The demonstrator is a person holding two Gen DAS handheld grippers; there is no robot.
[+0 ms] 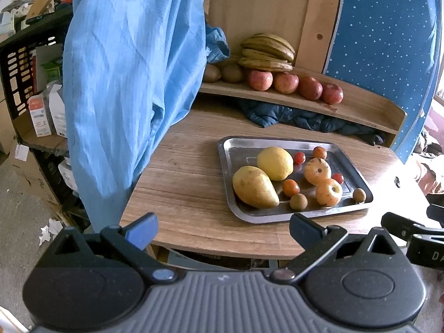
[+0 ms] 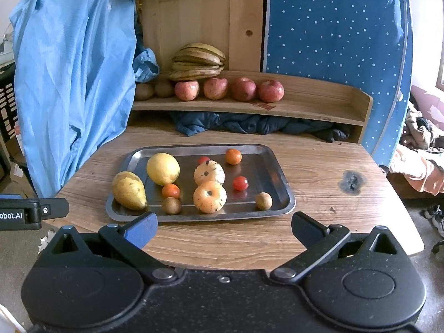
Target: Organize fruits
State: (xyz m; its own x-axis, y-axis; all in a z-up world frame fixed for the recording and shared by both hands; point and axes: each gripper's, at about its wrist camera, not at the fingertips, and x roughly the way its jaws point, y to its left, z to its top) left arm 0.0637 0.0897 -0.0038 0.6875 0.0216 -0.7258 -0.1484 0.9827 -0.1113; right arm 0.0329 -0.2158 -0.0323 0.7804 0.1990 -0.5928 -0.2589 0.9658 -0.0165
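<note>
A steel tray (image 2: 277, 174) (image 1: 230, 155) lies on the wooden table. It holds a yellow pear (image 2: 129, 190) (image 1: 254, 186), a lemon (image 2: 163, 168) (image 1: 275, 163), two peach-coloured apples (image 2: 210, 196) (image 1: 328, 192), small orange and red fruits and two brown round fruits. On the shelf (image 2: 305, 105) behind lie bananas (image 2: 198, 61) (image 1: 267, 51), several red apples (image 2: 244, 88) (image 1: 285, 82) and brown fruits (image 2: 144, 91). My left gripper (image 1: 223, 229) and my right gripper (image 2: 223, 229) are open and empty, near the table's front edge, short of the tray.
A blue cloth (image 2: 75, 69) (image 1: 130, 69) hangs at the table's left. Dark blue fabric (image 2: 249, 125) is stuffed under the shelf. A blue dotted panel (image 2: 333, 27) stands at the back right. A burn mark (image 2: 352, 181) is on the table right of the tray.
</note>
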